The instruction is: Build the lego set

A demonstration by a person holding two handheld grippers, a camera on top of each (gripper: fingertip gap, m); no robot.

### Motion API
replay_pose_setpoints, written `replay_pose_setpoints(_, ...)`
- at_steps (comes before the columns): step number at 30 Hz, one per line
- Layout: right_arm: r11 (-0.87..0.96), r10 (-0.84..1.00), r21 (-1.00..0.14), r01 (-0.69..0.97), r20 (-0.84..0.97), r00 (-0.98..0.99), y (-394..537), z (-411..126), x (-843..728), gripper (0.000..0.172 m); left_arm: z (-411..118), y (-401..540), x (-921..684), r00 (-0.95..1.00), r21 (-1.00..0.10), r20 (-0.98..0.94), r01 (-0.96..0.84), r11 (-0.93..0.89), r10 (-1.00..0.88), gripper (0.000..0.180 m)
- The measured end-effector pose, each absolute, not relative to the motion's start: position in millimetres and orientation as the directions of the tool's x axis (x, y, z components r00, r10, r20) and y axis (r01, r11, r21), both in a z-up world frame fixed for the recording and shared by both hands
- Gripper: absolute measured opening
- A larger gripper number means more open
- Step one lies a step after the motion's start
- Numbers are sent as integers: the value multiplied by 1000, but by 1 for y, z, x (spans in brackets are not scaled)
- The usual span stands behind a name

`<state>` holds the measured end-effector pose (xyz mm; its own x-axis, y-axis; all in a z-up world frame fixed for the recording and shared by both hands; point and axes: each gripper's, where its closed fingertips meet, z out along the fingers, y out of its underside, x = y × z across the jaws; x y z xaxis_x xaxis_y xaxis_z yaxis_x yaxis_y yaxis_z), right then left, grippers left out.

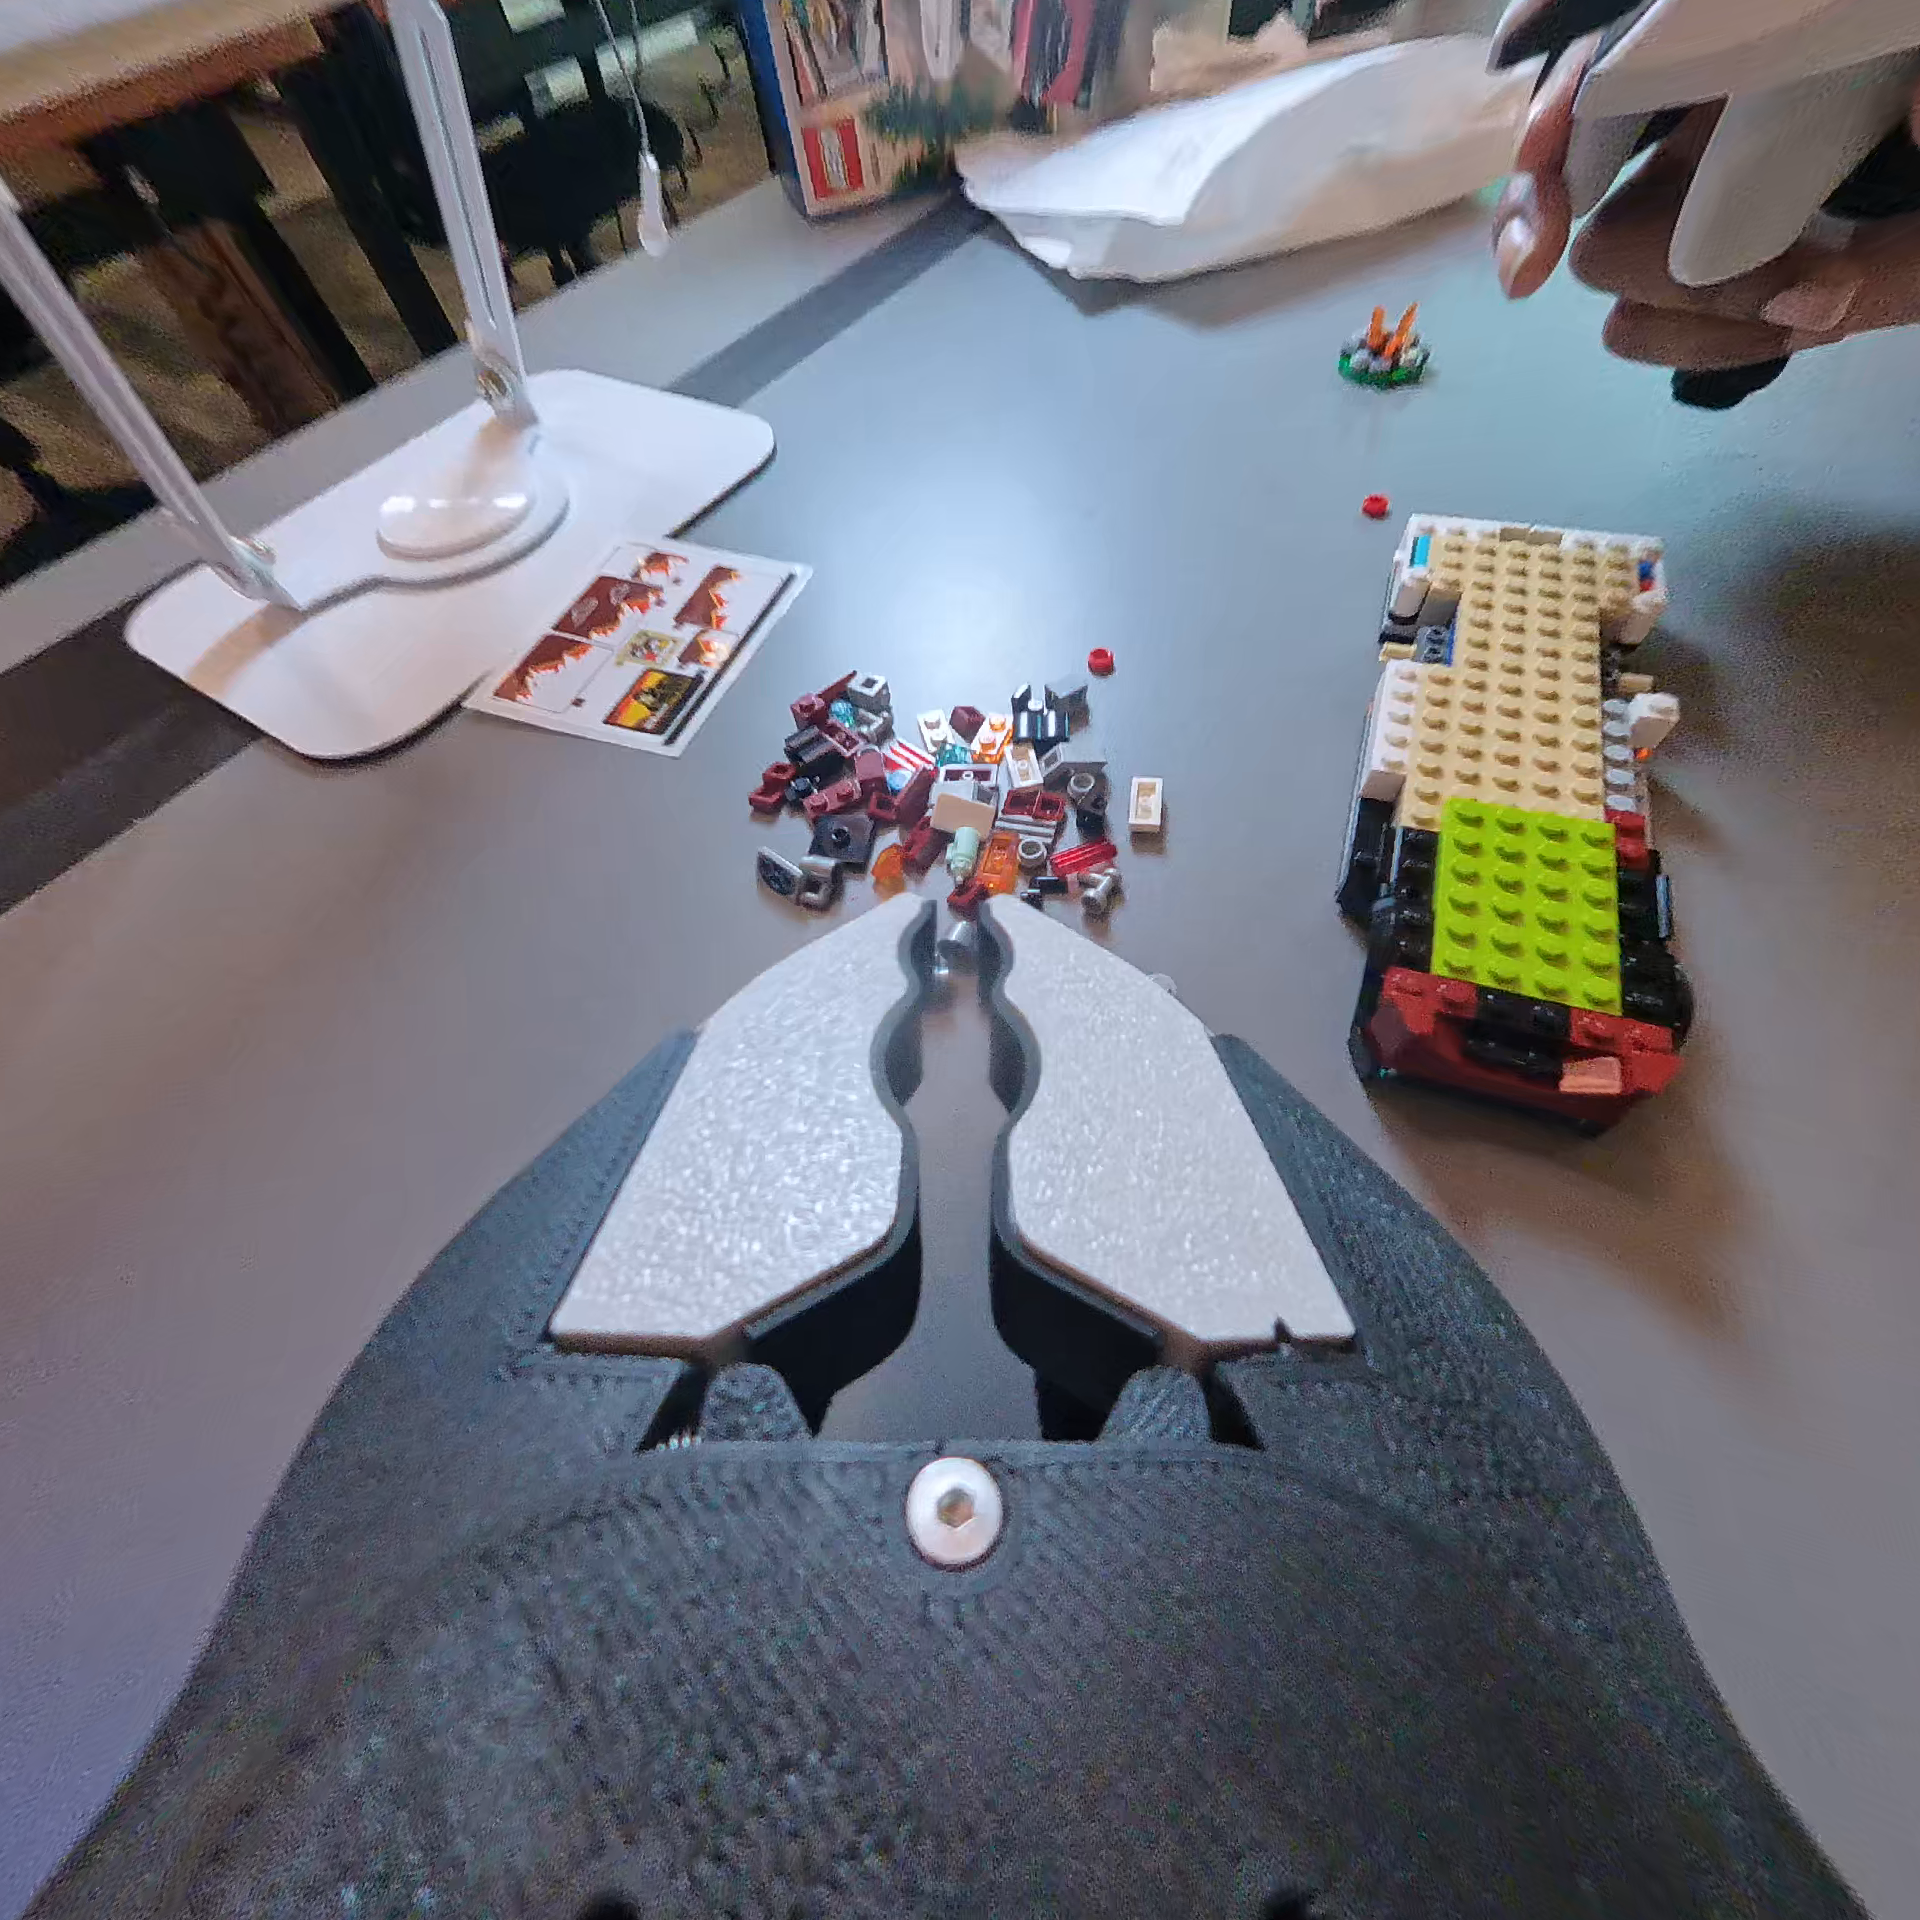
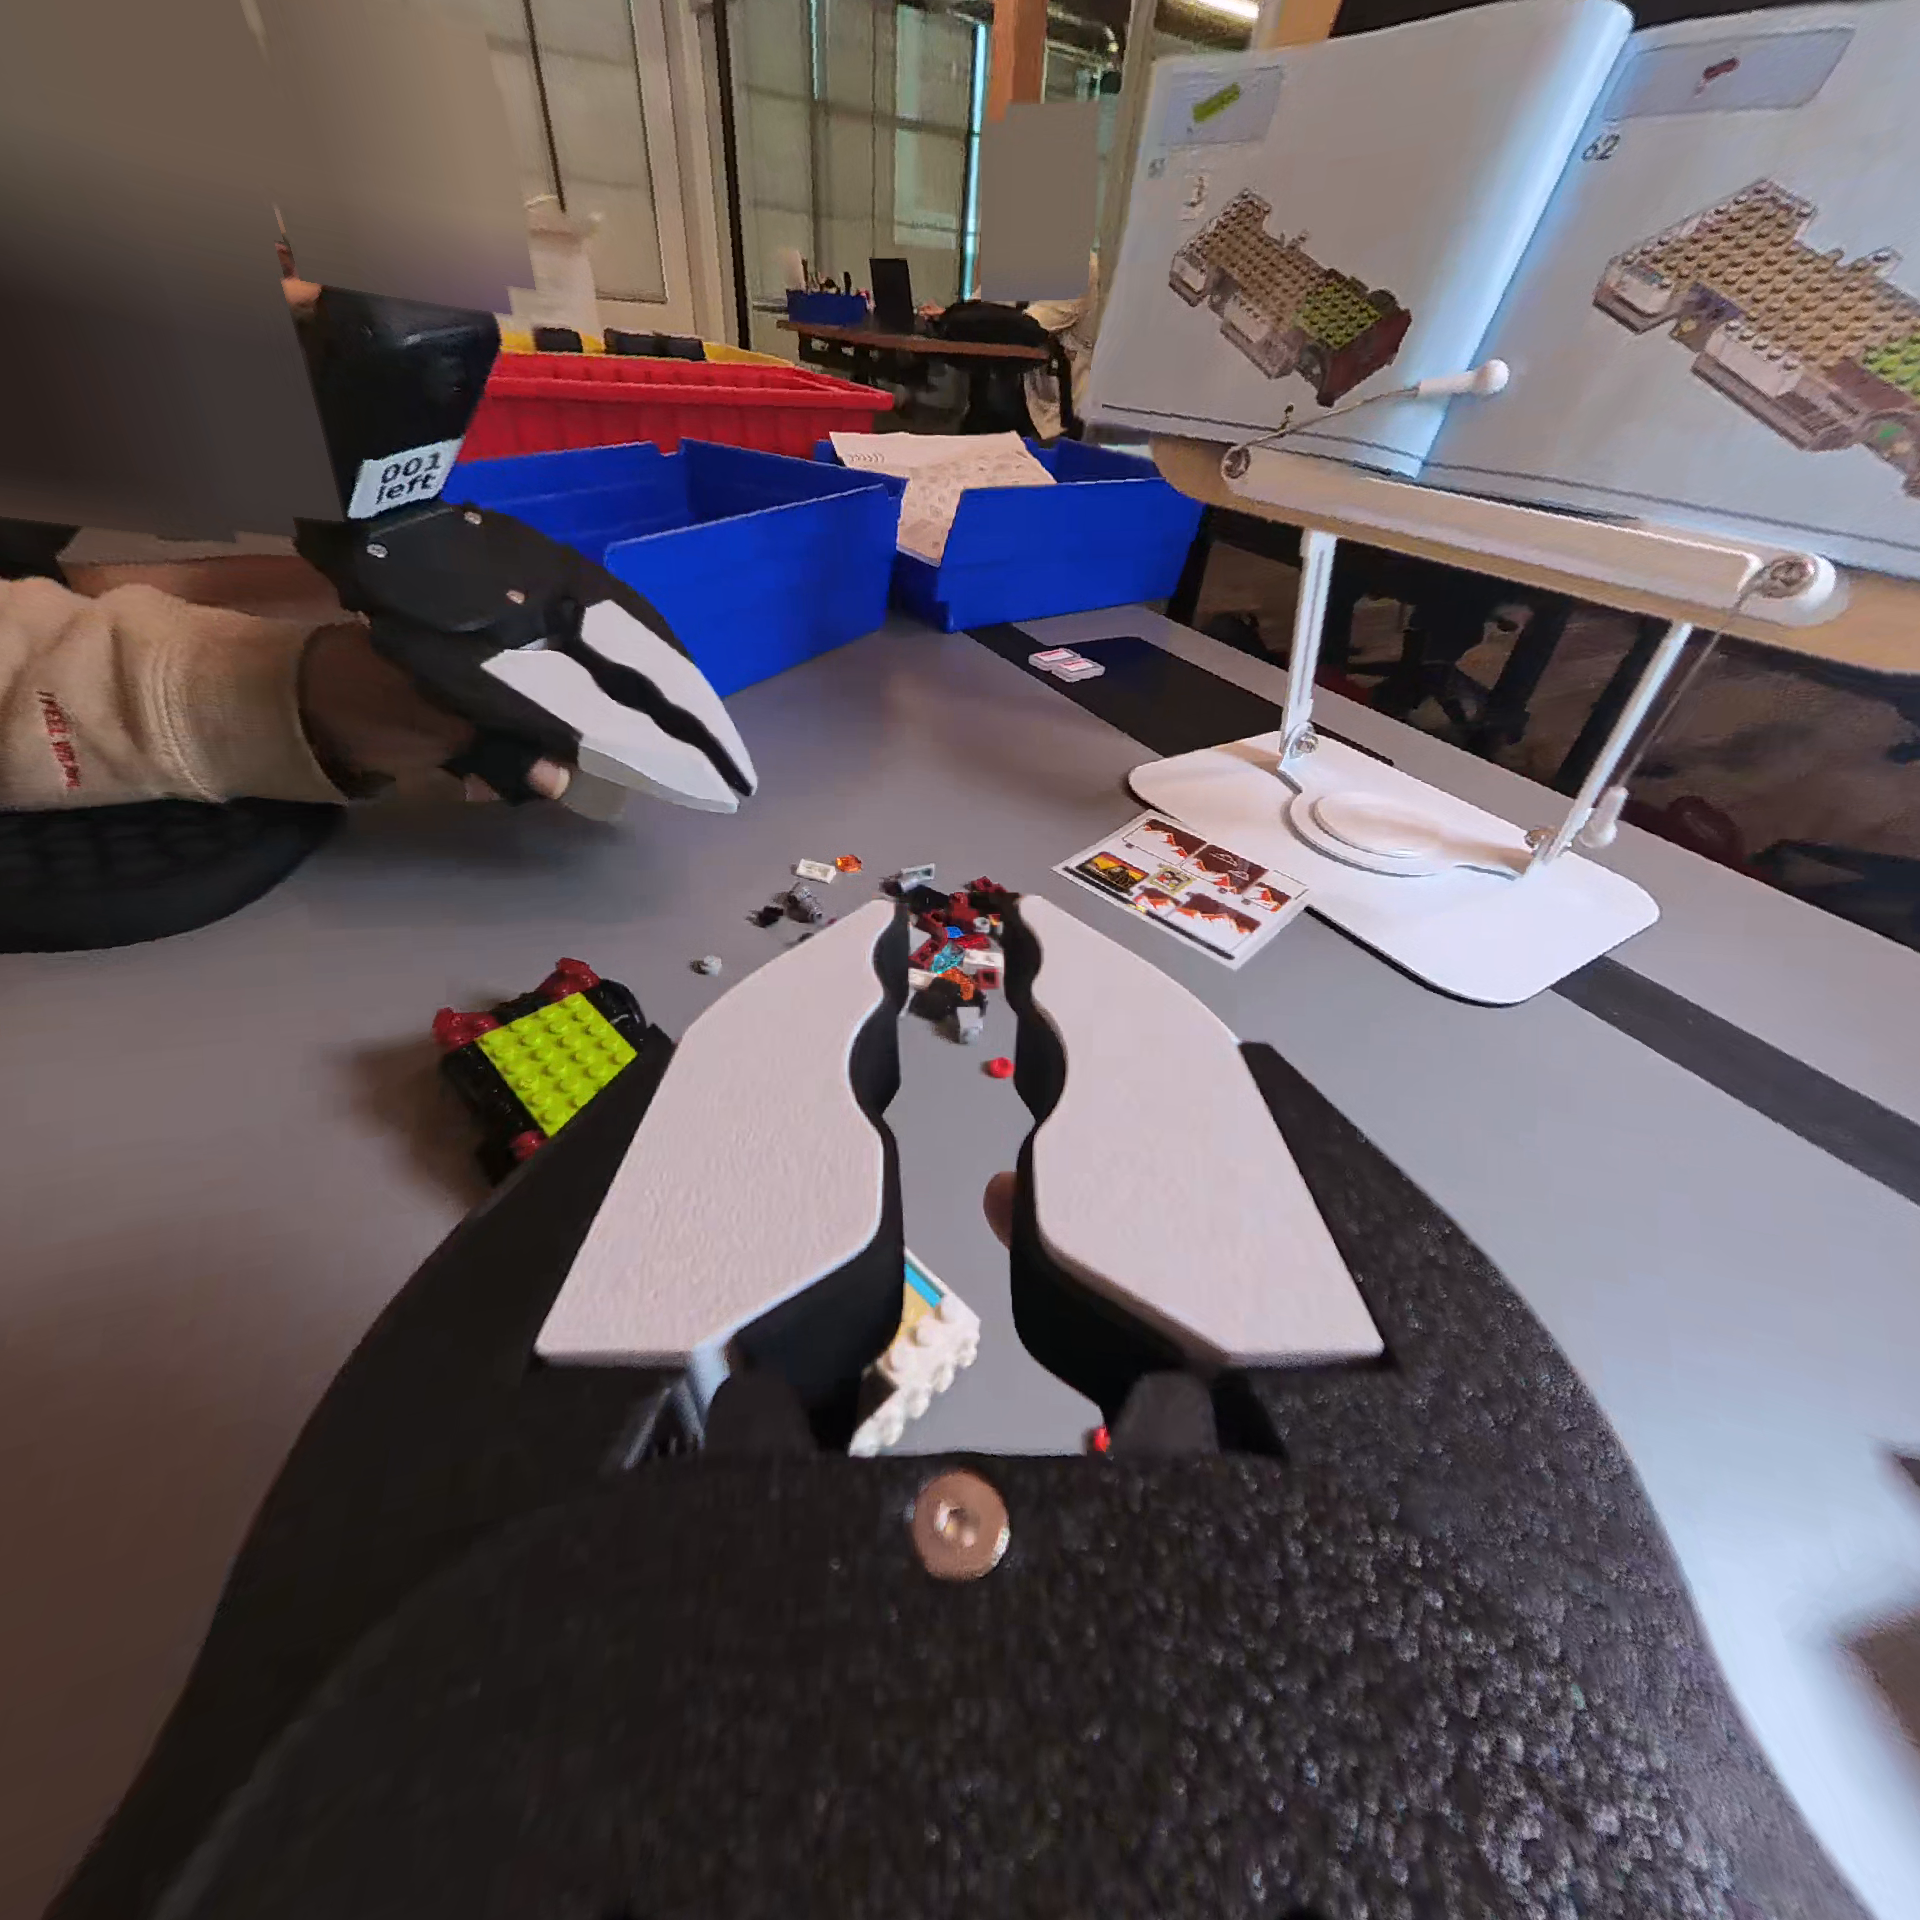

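Observation:
My left gripper (image 1: pixel 958 912) hovers just short of a pile of small loose bricks (image 1: pixel 956 790). Its jaws stand slightly apart with nothing pressed between them. A small grey piece (image 1: pixel 953 948) shows through the gap and lies on the table. The right wrist view shows this gripper (image 2: pixel 732 795) raised above the table, holding nothing. My right gripper (image 2: pixel 956 914) is open and empty, and the same pile (image 2: pixel 951 966) shows between its fingers. A partly built brick model (image 1: pixel 1507 810) with a tan and lime top lies right of the pile; it also shows in the right wrist view (image 2: pixel 551 1049).
A sticker sheet (image 1: pixel 644 644) lies by the white base of a book stand (image 1: pixel 436 561), which holds an open instruction booklet (image 2: pixel 1507 239). Blue bins (image 2: pixel 769 561) and a red bin (image 2: pixel 665 405) stand behind. A small campfire build (image 1: pixel 1387 348), two red studs (image 1: pixel 1375 506) and a white bag (image 1: pixel 1247 177) lie farther off. The gap from one gripper's tips to the other's is roughly 20 cm. The small campfire build (image 1: pixel 1387 348) lies some 20 cm from my right tips, 30 cm from my left tips.

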<state>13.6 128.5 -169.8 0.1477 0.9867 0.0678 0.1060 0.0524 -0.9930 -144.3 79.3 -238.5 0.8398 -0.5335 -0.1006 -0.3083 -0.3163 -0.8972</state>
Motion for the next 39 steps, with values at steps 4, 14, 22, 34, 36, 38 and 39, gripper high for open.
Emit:
replay_pose_setpoints(4,1,988,-996,93,16,157,137,-177,14,17,-252,108,-140,821,-843,-99,-369,-390,-562,16)
replay_pose_setpoints(14,-8,990,-992,125,10,138,133,-191,16,16,-280,162,-140,780,-697,11,-443,-564,-626,20)
replay_pose_setpoints(22,-32,990,-991,131,-14,137,135,-193,17,16,-289,145,-140,723,-611,25,-535,-583,-690,17)
replay_pose_setpoints(34,-27,991,-989,148,-7,137,133,-196,17,16,-285,150,-143,706,-599,54,-542,-589,-706,13)
replay_pose_setpoints(36,-30,991,-989,145,-10,136,134,-195,18,16,-286,140,-143,680,-580,69,-568,-584,-730,13)
replay_pose_setpoints(38,-34,991,-989,145,-14,135,134,-195,18,16,-281,138,-146,680,-587,55,-570,-575,-731,15)
replay_pose_setpoints(39,-34,991,-989,146,-14,135,134,-195,18,16,-277,140,-147,689,-603,56,-554,-574,-723,14)
